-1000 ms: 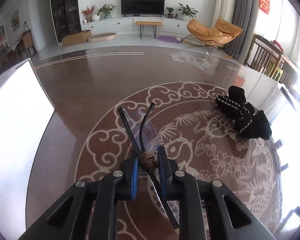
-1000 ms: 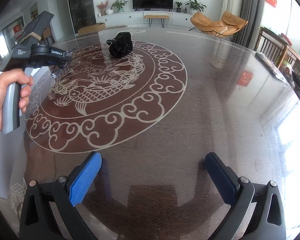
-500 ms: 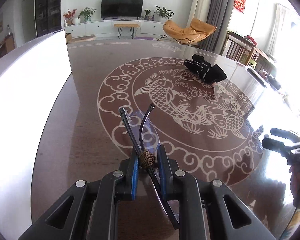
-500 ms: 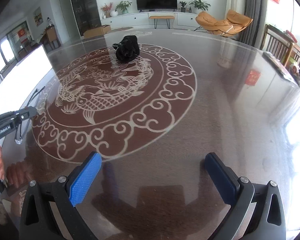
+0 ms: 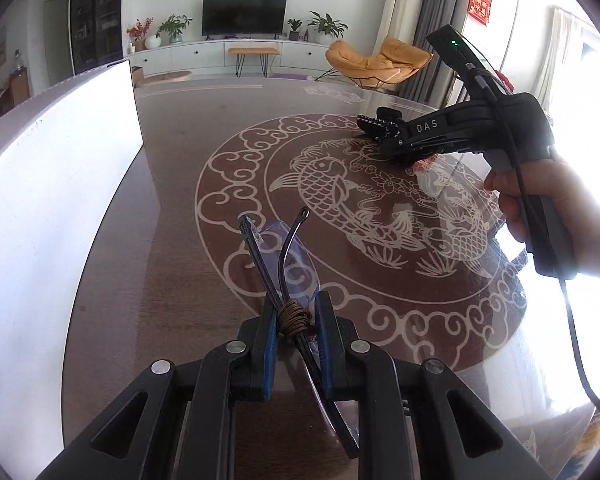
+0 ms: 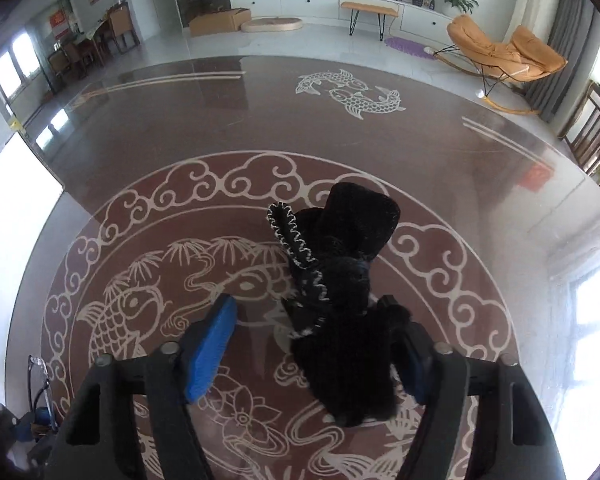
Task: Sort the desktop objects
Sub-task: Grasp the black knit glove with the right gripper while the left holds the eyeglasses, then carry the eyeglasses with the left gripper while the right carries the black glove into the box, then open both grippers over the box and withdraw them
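Observation:
My left gripper (image 5: 294,322) is shut on a pair of folded glasses (image 5: 278,264) with a brown cord wound round the arms, held above the table. A black knitted pouch (image 6: 340,292) with white stitching lies on the table's fish pattern. My right gripper (image 6: 320,336) is open around it, one blue pad (image 6: 210,350) left of it and the other pad against its right side. In the left wrist view the right gripper (image 5: 384,142) sits over the pouch (image 5: 376,122) at the far right. The glasses (image 6: 38,380) show at the lower left of the right wrist view.
The round dark table (image 5: 180,208) has a glass top with pale cloud and fish ornament. A white panel (image 5: 60,184) stands along its left edge. A hand (image 5: 540,200) holds the right gripper's handle. Chairs (image 6: 596,136) stand beyond the far right rim.
My right gripper has moved across the table to the black pouch and now straddles it. My left gripper has kept hold of the glasses and turned further right.

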`<state>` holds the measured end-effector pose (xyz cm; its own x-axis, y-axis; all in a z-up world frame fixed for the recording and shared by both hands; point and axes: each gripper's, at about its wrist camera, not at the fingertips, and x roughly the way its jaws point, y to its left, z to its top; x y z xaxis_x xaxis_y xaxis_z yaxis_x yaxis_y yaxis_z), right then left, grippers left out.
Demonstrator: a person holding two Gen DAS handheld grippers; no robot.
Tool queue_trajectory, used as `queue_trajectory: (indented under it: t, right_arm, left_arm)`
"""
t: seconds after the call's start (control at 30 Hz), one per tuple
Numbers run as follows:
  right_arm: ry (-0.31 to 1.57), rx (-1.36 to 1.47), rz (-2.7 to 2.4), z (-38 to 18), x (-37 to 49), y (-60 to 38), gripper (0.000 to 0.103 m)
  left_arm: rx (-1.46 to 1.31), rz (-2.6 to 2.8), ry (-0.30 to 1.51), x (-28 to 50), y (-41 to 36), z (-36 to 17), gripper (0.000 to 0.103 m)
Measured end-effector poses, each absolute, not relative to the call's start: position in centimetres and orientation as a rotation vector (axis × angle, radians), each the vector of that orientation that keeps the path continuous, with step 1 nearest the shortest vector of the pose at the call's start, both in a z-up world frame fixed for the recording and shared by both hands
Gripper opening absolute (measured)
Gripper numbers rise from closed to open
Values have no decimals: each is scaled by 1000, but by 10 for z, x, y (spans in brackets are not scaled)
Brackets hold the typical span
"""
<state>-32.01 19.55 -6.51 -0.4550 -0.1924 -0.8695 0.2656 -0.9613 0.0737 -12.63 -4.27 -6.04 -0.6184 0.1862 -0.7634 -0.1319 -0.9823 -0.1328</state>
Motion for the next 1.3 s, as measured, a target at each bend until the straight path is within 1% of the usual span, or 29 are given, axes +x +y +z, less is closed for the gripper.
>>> queue_trajectory:
  t: [0.03,0.17,0.23,0.37,0.43,0.53,0.63,0.73,0.83,0.93,1.03,1.1,1.2,1.27,1.3]
  right_arm:
    - [61,1450,-2456,-64,-312,197,35]
    - [5,1371,-2418,-61,-245,204,35]
    - [-14,1346,-2399,-60,-198,211,35]
    - [5,1273,-2377,-53,-114,220,36]
    - [17,1248,-2373,-49,-86,221,36]
    - [66,1194,-2380,-36,-61,214,36]
    - [88,1103,-2375,-10,-49,194,36]
    - [79,1003,-2340,25,-44,161,36]
    - [80,918,-2266,56,-41,105,36]
    - [100,868,-2168,74,-41,40,36]
    - [143,869,-2084,77,-45,-25,36]
    - [170,920,-2033,67,-54,-63,36]
    - [260,997,-1979,45,-62,-112,37]
    - [334,1075,-1924,26,-68,-135,40]
    - [366,1130,-1901,16,-73,-144,49]
  left_arm:
    - [-1273,2672,-104,-127,-44,-60,17]
    - [-1270,2668,-113,-128,-45,-60,17]
    - [-1260,2663,-173,-125,-51,-59,17]
    - [-1213,2667,-285,-95,-61,-50,17]
    - [-1169,2675,-285,-76,-59,-38,17]
    - [-1078,2696,-306,-47,-64,-6,17]
    - [-993,2728,-374,-21,-85,32,17]
    - [-927,2799,-426,3,-124,67,17]
    - [-939,2901,-473,18,-175,87,17]
    - [-1058,3008,-489,25,-229,85,17]
    - [-1242,3049,-529,25,-274,64,17]
    - [-1358,3048,-535,27,-299,46,17]
    - [-1489,3018,-569,26,-317,24,17]
    - [-1548,2998,-602,25,-323,12,19]
    - [-1557,2983,-629,27,-324,9,20]
